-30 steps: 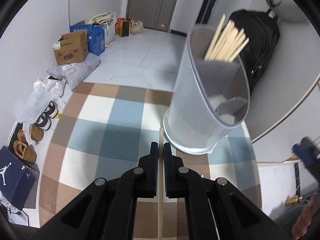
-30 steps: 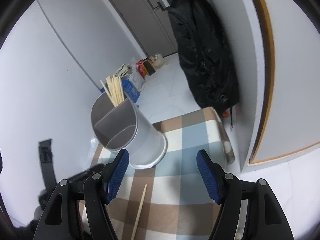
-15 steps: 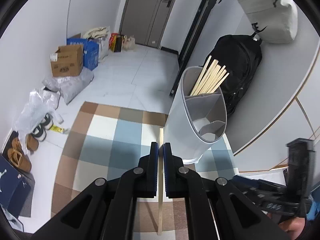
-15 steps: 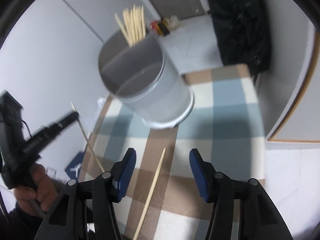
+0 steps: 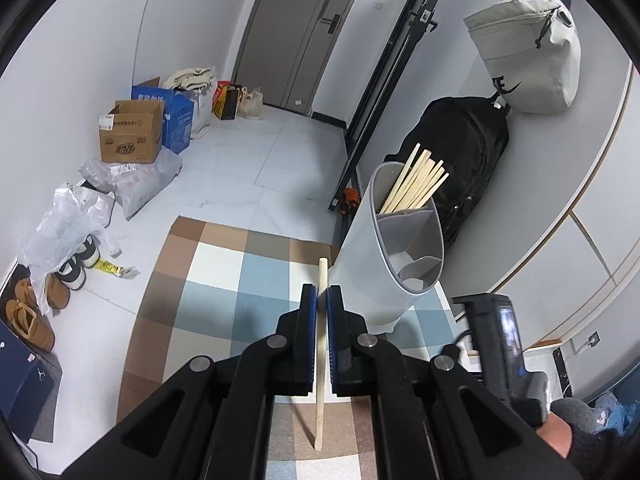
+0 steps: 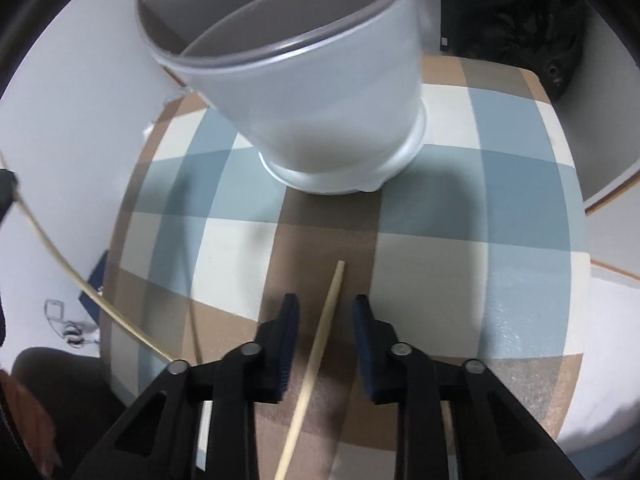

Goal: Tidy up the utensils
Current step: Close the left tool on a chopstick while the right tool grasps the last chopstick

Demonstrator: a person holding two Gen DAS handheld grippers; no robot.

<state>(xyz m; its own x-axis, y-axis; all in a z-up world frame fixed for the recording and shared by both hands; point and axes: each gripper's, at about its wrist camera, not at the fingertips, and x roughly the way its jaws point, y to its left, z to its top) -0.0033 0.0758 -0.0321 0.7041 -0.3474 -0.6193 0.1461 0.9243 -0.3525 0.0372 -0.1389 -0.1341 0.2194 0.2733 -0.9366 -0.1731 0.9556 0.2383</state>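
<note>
A grey divided utensil holder stands on the checked table; several wooden chopsticks lean in its back compartment. My left gripper is shut on one chopstick, held raised to the left of the holder. In the right wrist view that held chopstick shows at the left edge. My right gripper is open, low over the table, its jaws either side of another chopstick that lies on the cloth in front of the holder.
The table is small and round, edges close on all sides. A black backpack and a grey bag hang by the wall behind the holder. Boxes, bags and shoes lie on the floor at left.
My left gripper has lifted back from the holder with its chopstick. My right gripper has dropped toward the table and narrowed around the lying chopstick.
</note>
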